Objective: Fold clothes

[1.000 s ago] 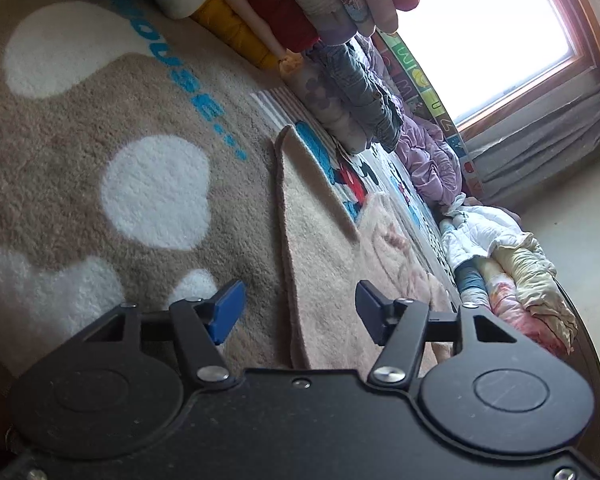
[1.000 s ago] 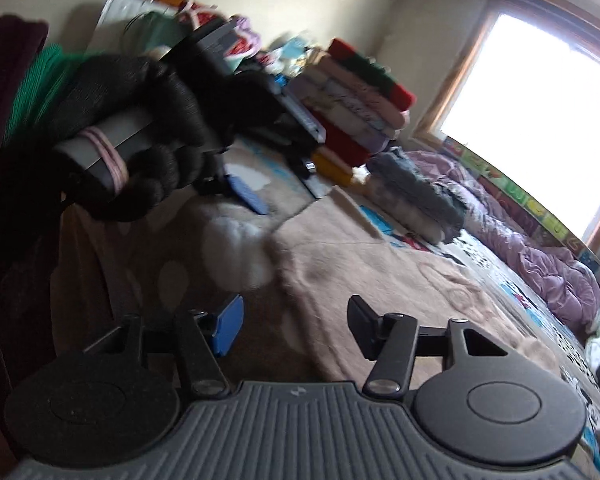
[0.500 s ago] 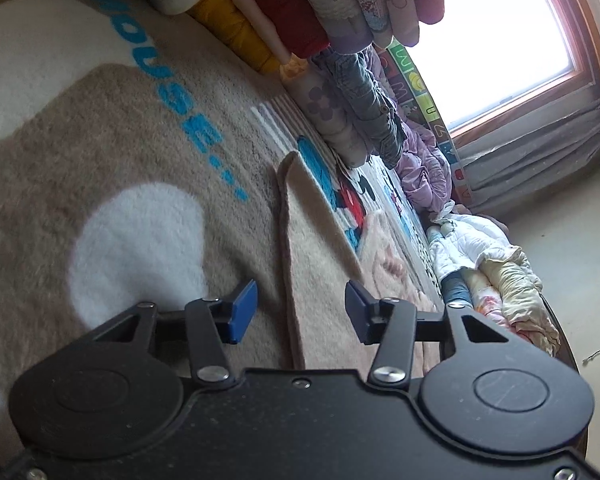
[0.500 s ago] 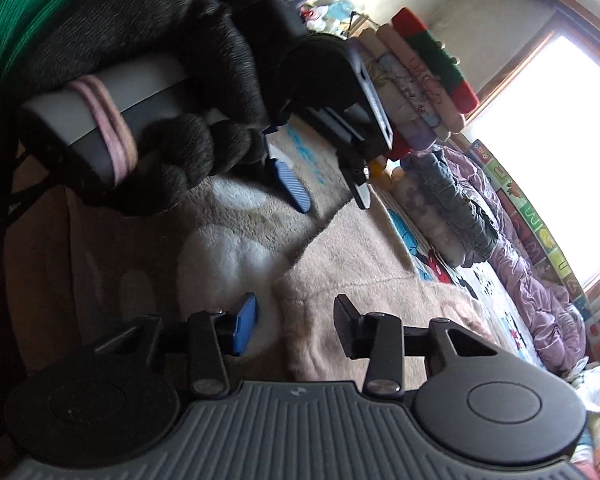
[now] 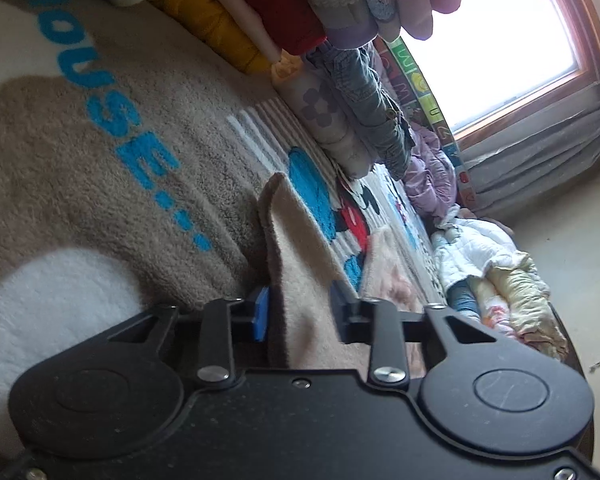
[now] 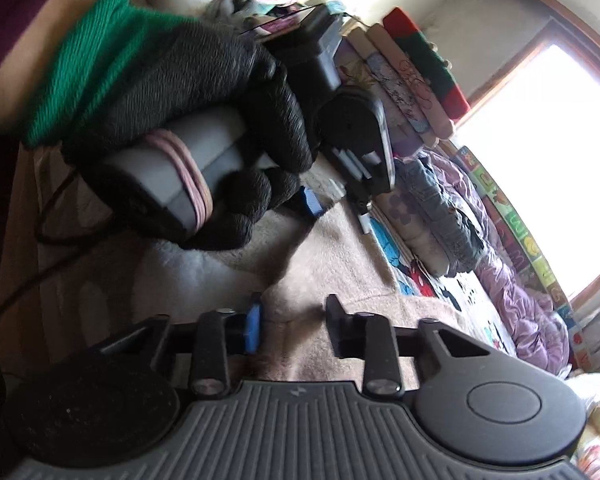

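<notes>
Both my claws have dropped onto the near edge of the beige garment [image 5: 300,240] — the left claw [image 5: 300,314] and right claw [image 6: 292,326] have narrowed around it, not yet clenched. It lies flat on the rug [image 5: 100,184], short of the folded stack [image 5: 340,60] — so a fold looks close.

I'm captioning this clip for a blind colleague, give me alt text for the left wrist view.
The left gripper straddles the near edge of a beige fleece garment lying on a brown and white rug with blue lettering, fingers apart. Rolled and folded clothes line the far side, toward a bright window.
</notes>
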A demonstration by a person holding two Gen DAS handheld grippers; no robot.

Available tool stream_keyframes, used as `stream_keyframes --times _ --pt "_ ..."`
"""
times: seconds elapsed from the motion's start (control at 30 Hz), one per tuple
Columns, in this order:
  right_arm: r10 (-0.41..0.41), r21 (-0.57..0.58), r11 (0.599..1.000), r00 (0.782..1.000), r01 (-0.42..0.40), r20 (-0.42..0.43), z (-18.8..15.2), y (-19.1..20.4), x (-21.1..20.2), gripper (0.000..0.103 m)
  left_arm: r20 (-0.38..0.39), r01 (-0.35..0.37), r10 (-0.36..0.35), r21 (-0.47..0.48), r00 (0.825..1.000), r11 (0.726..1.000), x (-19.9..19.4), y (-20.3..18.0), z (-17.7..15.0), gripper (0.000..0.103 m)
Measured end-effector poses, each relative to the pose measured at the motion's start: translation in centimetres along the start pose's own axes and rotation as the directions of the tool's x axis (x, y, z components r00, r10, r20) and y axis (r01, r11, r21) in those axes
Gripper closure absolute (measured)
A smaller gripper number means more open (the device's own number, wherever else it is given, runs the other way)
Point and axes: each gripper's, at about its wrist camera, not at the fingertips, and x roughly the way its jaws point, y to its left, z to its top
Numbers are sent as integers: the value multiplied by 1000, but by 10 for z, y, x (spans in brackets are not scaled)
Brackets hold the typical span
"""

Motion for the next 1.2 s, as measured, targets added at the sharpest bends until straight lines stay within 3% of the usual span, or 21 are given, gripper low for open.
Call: stream_keyframes --times 0.1,0.23,0.5,0.97,1.2 --pt "1 95 995 1000 -2 13 -2 -13 -8 85 13 -13 12 13 1000 1000 2 -7 -3 95" --pt "-8 243 970 999 -1 37 -7 -38 -23 86 53 48 -54 104 997 993 -5 -41 -10 96" --pt "-18 548 837 999 -2 30 -47 -86 -49 85 54 168 -189 265 980 949 -4 -105 -37 97" --pt "-14 790 613 1000 -8 20 -129 -112 -77 86 -144 311 -276 448 950 838 46 -193 -116 98" --pt "-52 848 530 998 10 20 -165 -130 -82 86 -232 366 -287 484 929 795 71 -217 -147 98"
